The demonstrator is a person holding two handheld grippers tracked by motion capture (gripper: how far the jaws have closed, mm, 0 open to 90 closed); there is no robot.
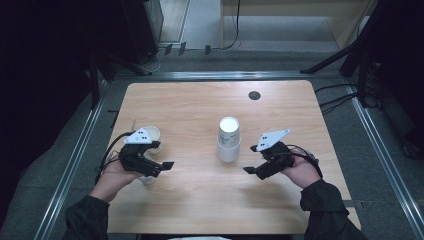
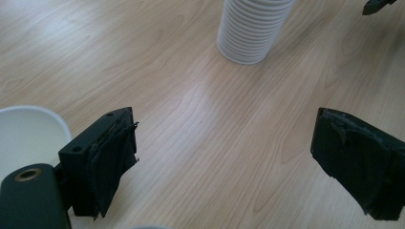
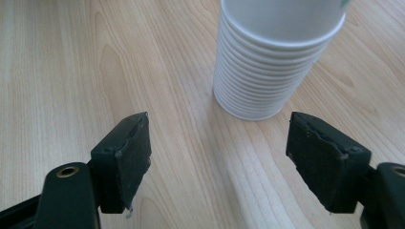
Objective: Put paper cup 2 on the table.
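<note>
Toward the table's [image 1: 200, 210] left edge, your left gripper [image 1: 165, 166] hangs with its jaws spread wide and nothing between them, pointing toward the middle. Just behind it a single white paper cup [image 1: 151, 134] stands upright and open-mouthed, its rim [image 2: 28, 114] showing at the left of the left gripper view; another cup [image 1: 147, 180] seems to peek out under that hand, though too little shows to be sure. Keep that gripper low and clear of the loose cup so you do not knock it over.

Near the table's centre stands the stack of nested paper cups [image 1: 229, 140], bottoms up, its ribbed rims [image 3: 258, 81] plain in the right gripper view.

Right of the stack, your right gripper [image 1: 251, 159] waits close by, jaws parted and empty, aimed at the stack's lower rims. The likely step is peeling off the top cup: raise the right jaws to the uppermost cup [image 1: 229, 126], straddle it squarely, pinch lightly so the paper does not crumple, and steady the lower stack with the left before lifting straight up.
</note>
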